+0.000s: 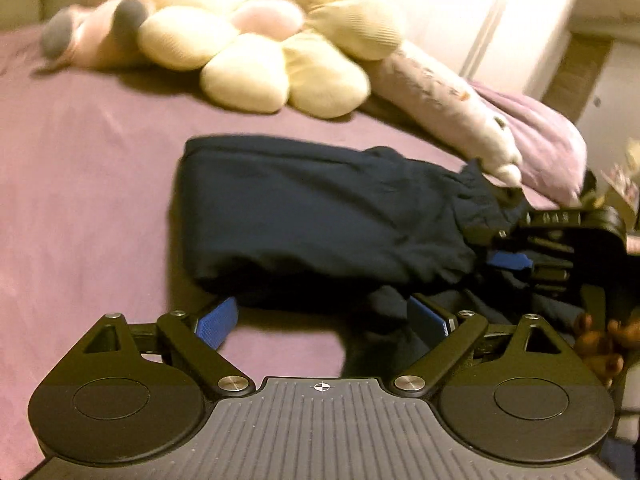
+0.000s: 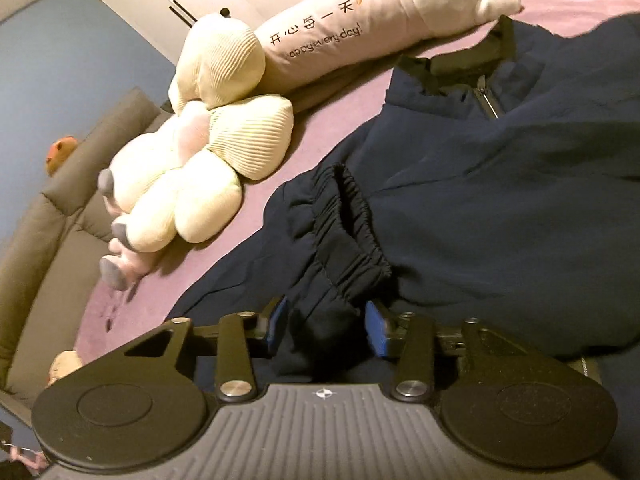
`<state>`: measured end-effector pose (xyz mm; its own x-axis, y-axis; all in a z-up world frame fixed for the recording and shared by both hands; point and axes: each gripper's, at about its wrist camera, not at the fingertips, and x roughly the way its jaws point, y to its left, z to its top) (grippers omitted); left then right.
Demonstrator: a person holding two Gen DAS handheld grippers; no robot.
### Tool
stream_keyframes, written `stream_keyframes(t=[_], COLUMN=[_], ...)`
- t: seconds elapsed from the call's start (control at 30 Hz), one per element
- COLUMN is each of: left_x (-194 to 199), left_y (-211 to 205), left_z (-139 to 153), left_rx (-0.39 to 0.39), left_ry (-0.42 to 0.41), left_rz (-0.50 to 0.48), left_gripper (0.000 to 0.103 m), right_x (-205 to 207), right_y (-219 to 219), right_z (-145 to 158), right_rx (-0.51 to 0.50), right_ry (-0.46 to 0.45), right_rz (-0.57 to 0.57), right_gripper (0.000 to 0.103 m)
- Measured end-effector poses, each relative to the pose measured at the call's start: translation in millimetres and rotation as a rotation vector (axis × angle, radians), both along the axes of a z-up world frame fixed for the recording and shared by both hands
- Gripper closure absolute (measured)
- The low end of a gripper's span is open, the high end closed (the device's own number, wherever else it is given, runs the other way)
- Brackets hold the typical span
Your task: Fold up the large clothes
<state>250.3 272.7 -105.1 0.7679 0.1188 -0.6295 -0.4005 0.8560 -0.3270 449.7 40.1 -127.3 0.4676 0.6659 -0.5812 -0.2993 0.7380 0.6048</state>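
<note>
While the folded navy jacket (image 1: 320, 216) lies longways across the purple bed (image 1: 88, 168), the left tool (image 1: 326, 322) gapes empty beside it; the right tool (image 2: 326, 328), slightly parted, straddles its elastic cuff (image 2: 352, 220).

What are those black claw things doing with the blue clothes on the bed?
Someone is folding a dark blue jacket on the purple bed, holding a claw-like gripper in each hand. The left gripper is wide open with nothing in it, right at the near edge of the folded cloth. The right gripper has a bunch of the fabric, near a stretchy cuff, between its blue pads, which don't look squeezed on it. Plush toys lie behind.
</note>
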Motion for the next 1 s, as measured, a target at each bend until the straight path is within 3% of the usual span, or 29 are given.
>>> stream_keyframes(t=[0.13,0.3,0.4,0.47,0.5,0.57,0.7,0.87,0.93,1.0], left_x=[8.8,16.7,31.9,45.7,52.1,60.6,72.3,88.6,98.0,111.5], left_y=[12.2,9.3,8.0,13.8,17.2,17.9,-11.6,-42.9,-59.1,-78.7], left_z=[-8.8,-8.6,-4.1,-3.3,-3.3,3.8,37.3,52.0,47.7,35.6], left_rx=[-0.046,-0.036,-0.022,-0.064,-0.092,-0.124,0.009,-0.018,0.010,0.068], left_ry=[0.035,0.051,0.064,0.059,0.064,0.034,-0.057,-0.154,-0.156,-0.109], left_rz=[0.061,0.063,0.075,0.096,0.109,0.108,0.020,-0.045,-0.059,-0.093], left_gripper=[0.015,0.025,0.040,0.055,0.071,0.082,0.085,0.085,0.085,0.085], right_x=[-6.8,-29.2,-40.6,-48.1,-50.9,-53.0,-50.6,-46.7,-46.3,-44.4], right_y=[10.0,-14.6,-37.4,-53.8,-61.7,-75.0,-104.5,-141.0,-157.4,-169.5], right_z=[14.1,63.2,93.8,107.2,110.5,115.0,114.4,114.8,112.9,106.4], right_rx=[-0.074,0.050,0.135,0.172,0.184,0.175,0.092,0.058,0.047,0.007], right_ry=[-0.086,-0.212,-0.276,-0.304,-0.316,-0.333,-0.378,-0.417,-0.432,-0.441], right_rz=[0.015,-0.029,-0.057,-0.075,-0.082,-0.112,-0.172,-0.281,-0.317,-0.351], right_gripper=[0.089,0.091,0.091,0.091,0.091,0.091,0.091,0.091,0.091,0.091])
